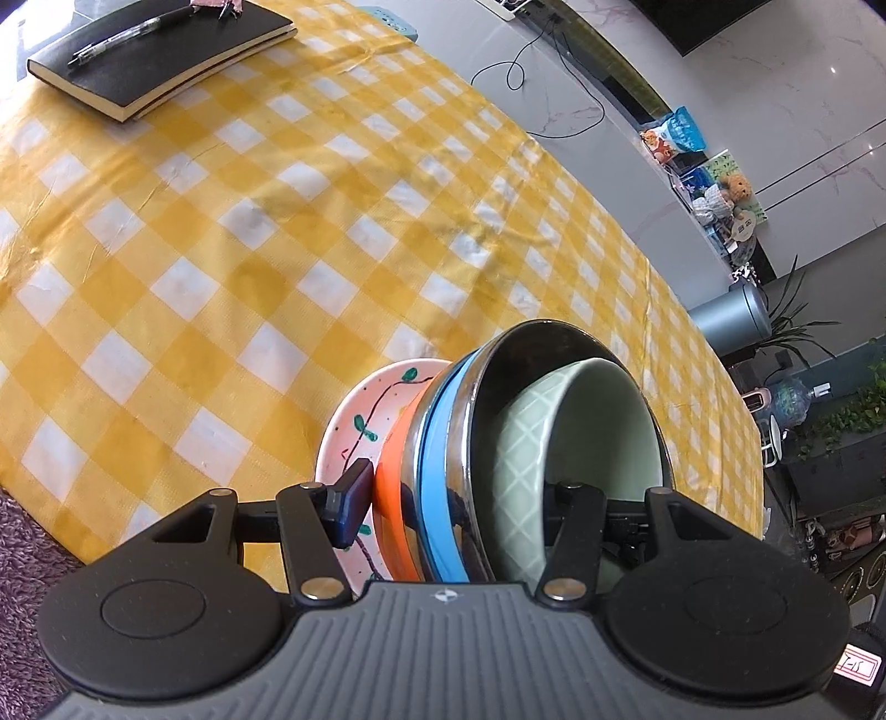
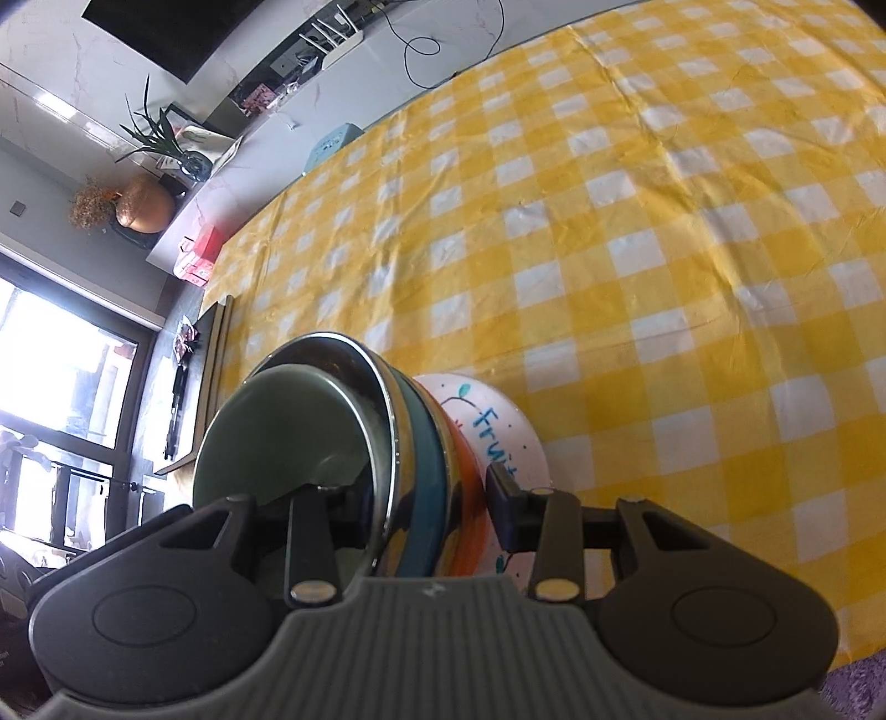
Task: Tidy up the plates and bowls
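Together both claws (left [image 1: 451, 507], right [image 2: 412, 507]) clamp dish stack [image 1: 554, 443].

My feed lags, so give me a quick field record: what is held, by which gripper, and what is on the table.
held: nested stack, tilted on edge
stack order: pink plate, orange bowl, blue-banded steel bowl, green bowl innermost
left gripper: shut on stack
right gripper: shut on stack
table: yellow checked cloth, black notebook, pen

A bowl [image 1: 581, 443] is sitting inside a metal bowl [image 1: 545, 343], nested over a plate [image 1: 354, 421], above the tablecloth [image 1: 221, 249]; a notebook [image 1: 160, 55] is lying far behind.
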### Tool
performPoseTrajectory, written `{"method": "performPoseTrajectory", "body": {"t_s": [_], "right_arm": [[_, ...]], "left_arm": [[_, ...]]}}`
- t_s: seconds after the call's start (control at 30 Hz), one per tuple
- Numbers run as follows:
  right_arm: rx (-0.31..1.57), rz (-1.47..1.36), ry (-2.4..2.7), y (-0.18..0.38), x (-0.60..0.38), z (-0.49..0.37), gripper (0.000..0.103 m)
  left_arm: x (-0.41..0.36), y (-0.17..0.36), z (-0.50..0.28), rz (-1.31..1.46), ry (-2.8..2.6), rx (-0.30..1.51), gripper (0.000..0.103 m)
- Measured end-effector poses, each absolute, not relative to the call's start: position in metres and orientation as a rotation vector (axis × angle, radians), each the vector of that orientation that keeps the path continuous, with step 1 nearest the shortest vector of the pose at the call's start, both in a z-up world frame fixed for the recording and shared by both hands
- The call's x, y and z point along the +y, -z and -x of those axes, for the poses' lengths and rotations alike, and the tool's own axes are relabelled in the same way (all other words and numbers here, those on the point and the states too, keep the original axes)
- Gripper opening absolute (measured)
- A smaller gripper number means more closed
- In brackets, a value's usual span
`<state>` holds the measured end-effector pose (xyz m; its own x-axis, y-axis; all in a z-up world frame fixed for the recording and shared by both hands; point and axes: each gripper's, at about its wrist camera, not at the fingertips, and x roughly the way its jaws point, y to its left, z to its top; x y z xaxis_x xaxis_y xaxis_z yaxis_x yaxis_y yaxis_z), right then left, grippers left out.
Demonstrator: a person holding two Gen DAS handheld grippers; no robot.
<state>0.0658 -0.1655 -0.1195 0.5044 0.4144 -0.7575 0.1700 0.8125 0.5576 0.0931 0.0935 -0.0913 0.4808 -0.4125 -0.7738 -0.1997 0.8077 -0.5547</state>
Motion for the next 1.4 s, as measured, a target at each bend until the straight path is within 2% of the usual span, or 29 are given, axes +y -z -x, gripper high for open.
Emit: {"method": "performPoseTrajectory", "body": {"t_s": [0.27,0.43,0.53,0.63,0.93,1.1,1.3,1.4], "right_arm": [[1.043,-0.622,-0.167,0.122,-0.165,-0.067,0.040],[1.026,-0.608,-0.183,0.120,-0.161,-0.066,0.050],[1.016,-0.586,-0.188,0.119,-0.158,-0.065,0.050],[1.008,-0.589,-0.192,0.119,-0.160,-0.065,0.051],[0.936,-0.548,-0.201,0.108,-0.160,-0.057,0.067],[0.874,-0.459,-0.191,0.096,-0.161,-0.047,0.070],[0.750,-0.325,-0.179,0.082,-0.169,-0.020,0.070],[0.685,-0.244,-0.168,0.078,-0.173,-0.002,0.070]], "left_arm": [[0.095,0.094,-0.093,0.659,0.141,1.080,0.060],[0.093,0.094,-0.093,0.639,0.135,1.077,0.056],[0.091,0.093,-0.092,0.623,0.133,1.071,0.056],[0.091,0.092,-0.091,0.614,0.143,1.057,0.061],[0.084,0.082,-0.086,0.523,0.166,0.992,0.073],[0.086,0.062,-0.075,0.454,0.187,0.904,0.075],[0.089,0.030,-0.044,0.334,0.238,0.713,0.076],[0.086,0.022,-0.024,0.252,0.260,0.655,0.073]]}}
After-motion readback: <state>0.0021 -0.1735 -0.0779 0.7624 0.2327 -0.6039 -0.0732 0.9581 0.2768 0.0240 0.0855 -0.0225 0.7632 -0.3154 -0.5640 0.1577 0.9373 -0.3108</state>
